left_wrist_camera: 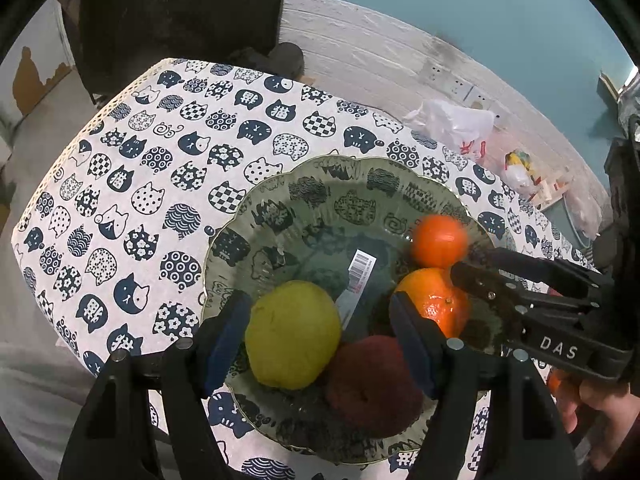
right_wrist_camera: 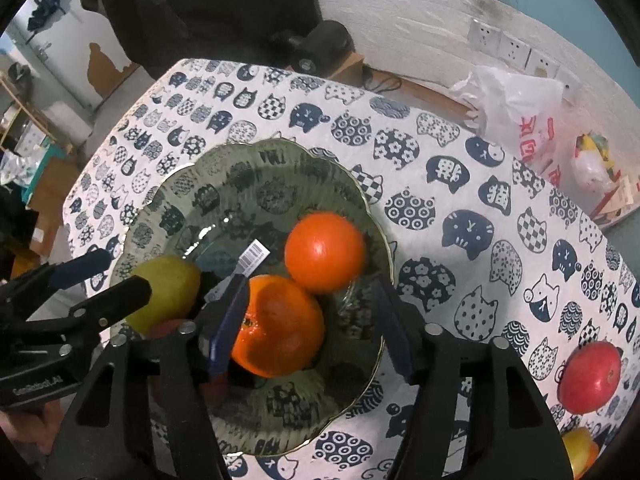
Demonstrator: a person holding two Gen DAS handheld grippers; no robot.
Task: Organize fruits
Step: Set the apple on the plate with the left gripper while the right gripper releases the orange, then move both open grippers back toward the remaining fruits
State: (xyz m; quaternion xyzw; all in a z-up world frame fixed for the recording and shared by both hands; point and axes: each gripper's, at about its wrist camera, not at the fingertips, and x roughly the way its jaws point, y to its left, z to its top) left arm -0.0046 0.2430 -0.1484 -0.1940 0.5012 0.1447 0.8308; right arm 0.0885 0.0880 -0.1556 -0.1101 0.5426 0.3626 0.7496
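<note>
Right wrist view: both grippers' fingers point(right_wrist_camera: 310, 336) point(left_wrist_camera: 320, 340) spread apart over the fruit-filled glass bowl point(right_wrist_camera: 168, 188).

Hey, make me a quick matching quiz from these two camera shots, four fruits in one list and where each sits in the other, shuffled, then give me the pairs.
Column one:
1. Yellow-green fruit
2. Far orange
3. Red apple
4. Near orange

Column two:
A. On the tablecloth, outside the bowl
B. Between the left gripper fingers
C. In the bowl, beyond the right gripper tips
D. Between the right gripper fingers

Pairs: 1-B, 2-C, 3-A, 4-D
</note>
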